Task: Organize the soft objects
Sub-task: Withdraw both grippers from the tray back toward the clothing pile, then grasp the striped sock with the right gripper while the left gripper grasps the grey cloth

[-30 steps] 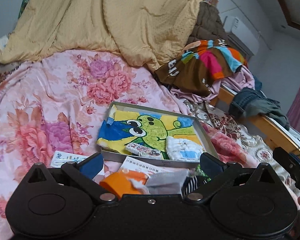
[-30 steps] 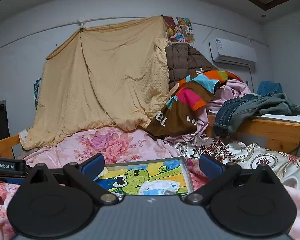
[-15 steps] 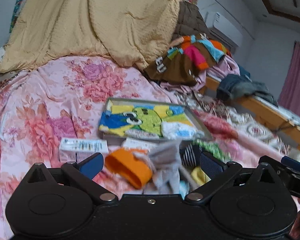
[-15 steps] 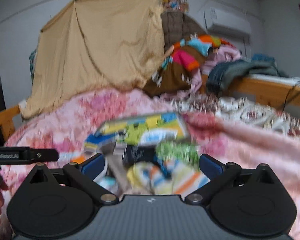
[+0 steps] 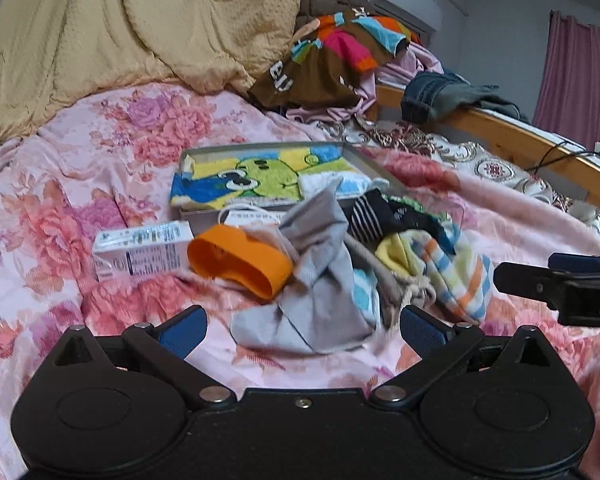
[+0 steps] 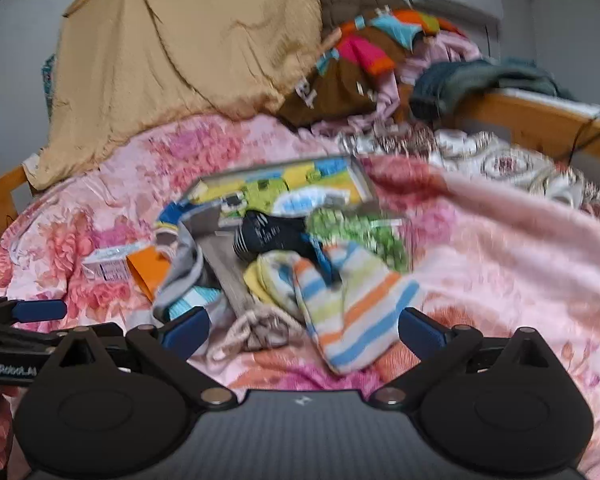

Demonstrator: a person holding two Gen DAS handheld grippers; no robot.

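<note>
- Left wrist view: the left gripper (image 5: 302, 330) hangs low over the flowered bedspread (image 5: 60, 184) with its jaws spread wide and nothing between them; the grey sock (image 5: 320, 280) lies just ahead of the gap.
- Right wrist view, somewhat blurred: the right gripper (image 6: 302, 332) is likewise spread and empty, with the striped sock (image 6: 352, 312) lying between and just beyond its fingertips.
- Location of the work: the heap of socks sits on the bedspread just in front of the shallow box (image 5: 364, 160), which already holds a folded cartoon cloth (image 5: 252, 178).
- Recommended step: select one sock per gripper; the grey one suits the left, the striped one the right.
- Lower the jaws astride a single fold, not the whole heap, so neighbouring items such as the dark sock (image 5: 380, 216) do not come along.
- Close only when both fingertips reach below the fabric edge.
- Keep clear of the orange band (image 5: 240, 264) and the small carton (image 5: 144, 248); neither appears to be cloth.
</note>
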